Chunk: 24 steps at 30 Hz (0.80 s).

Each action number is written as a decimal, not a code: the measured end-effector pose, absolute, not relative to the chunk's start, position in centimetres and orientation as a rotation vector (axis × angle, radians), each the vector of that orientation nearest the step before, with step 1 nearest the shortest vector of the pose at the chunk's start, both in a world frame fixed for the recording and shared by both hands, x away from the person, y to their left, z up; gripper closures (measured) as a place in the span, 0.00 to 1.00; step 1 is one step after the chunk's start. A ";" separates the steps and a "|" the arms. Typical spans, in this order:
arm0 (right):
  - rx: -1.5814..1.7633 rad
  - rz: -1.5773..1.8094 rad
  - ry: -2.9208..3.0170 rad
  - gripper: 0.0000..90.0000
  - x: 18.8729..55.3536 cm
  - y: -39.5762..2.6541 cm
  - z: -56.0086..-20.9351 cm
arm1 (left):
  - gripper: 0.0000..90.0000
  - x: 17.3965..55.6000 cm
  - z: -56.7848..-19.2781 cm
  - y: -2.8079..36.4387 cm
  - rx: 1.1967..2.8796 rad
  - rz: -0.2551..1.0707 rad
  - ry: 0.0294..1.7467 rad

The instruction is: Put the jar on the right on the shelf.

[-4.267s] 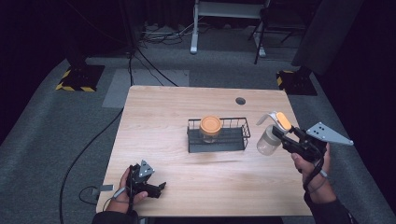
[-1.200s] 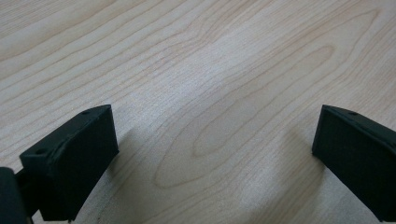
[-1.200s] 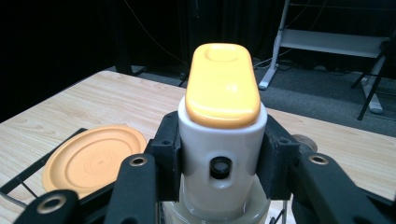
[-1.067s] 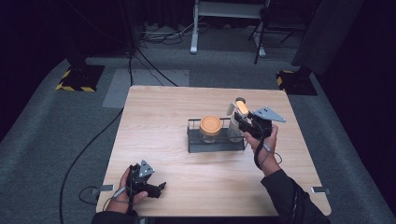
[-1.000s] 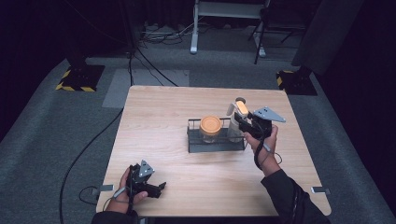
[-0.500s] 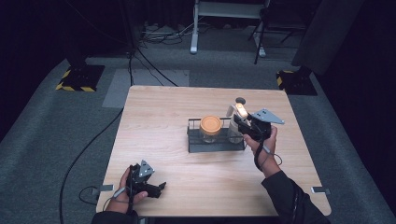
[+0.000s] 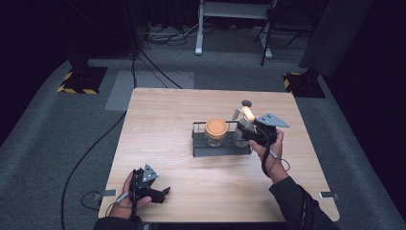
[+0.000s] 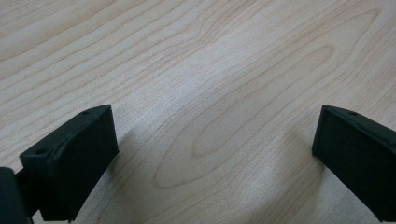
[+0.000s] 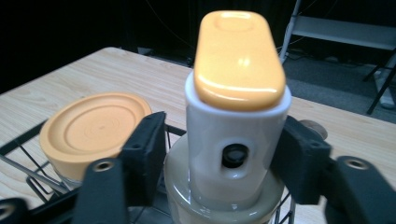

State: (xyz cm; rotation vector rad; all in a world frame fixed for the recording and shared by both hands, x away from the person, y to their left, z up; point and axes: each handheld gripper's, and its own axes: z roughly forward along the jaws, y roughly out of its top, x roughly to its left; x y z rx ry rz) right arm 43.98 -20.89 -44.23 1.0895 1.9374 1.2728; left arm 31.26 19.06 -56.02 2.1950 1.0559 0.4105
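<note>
At the near left edge of the light wooden table [image 7: 163,124], the left gripper [image 7: 160,194] rests low over the bare boards in the person's left hand [image 7: 128,201]. Its two black jaws stand wide apart, with only wood grain between them.

Farther in, right of the table's middle, sits a black wire basket [image 7: 197,146], open at the top. In its left part stands a clear jar with a round orange lid [image 7: 216,129], upright. In its right part stands a pump dispenser with a white neck and a flat orange press top [image 7: 247,113], also upright, its pale rounded body down inside the wires.

The right gripper [image 7: 245,135], held in the person's right hand [image 7: 268,143] with a dark sleeve behind it, reaches in from the right over the basket's right end. Its jaws flank the white neck of the dispenser, one on each side. In the right gripper view, a thin gap shows on the left side, while on the right the pad sits at the neck's edge; the jaws have just been opening, and they do not clamp it.

Beyond the basket, near the far edge of the table, lies a small dark round disc [image 7: 247,102].
</note>
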 end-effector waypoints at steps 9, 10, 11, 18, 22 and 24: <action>1.092 1.199 1.911 0.16 44.1 -20.7 -44.5 | 0.00 31.3 -56.0 19.1 2.194 0.411 1.057; 1.089 1.190 1.919 0.13 44.2 -20.7 -44.6 | 0.00 31.3 -56.0 19.1 2.196 0.411 1.056; 1.088 1.180 1.931 0.11 44.3 -20.7 -44.7 | 0.00 31.3 -56.0 19.1 2.196 0.411 1.056; 1.060 1.145 2.006 0.05 44.4 -20.4 -45.3 | 0.00 31.3 -56.0 19.1 2.196 0.411 1.056; 1.053 1.152 2.038 0.03 44.5 -20.4 -45.4 | 0.00 31.3 -56.0 19.1 2.195 0.411 1.056; 1.043 1.145 2.060 0.02 44.5 -20.4 -45.6 | 0.00 31.3 -56.0 19.1 2.195 0.411 1.056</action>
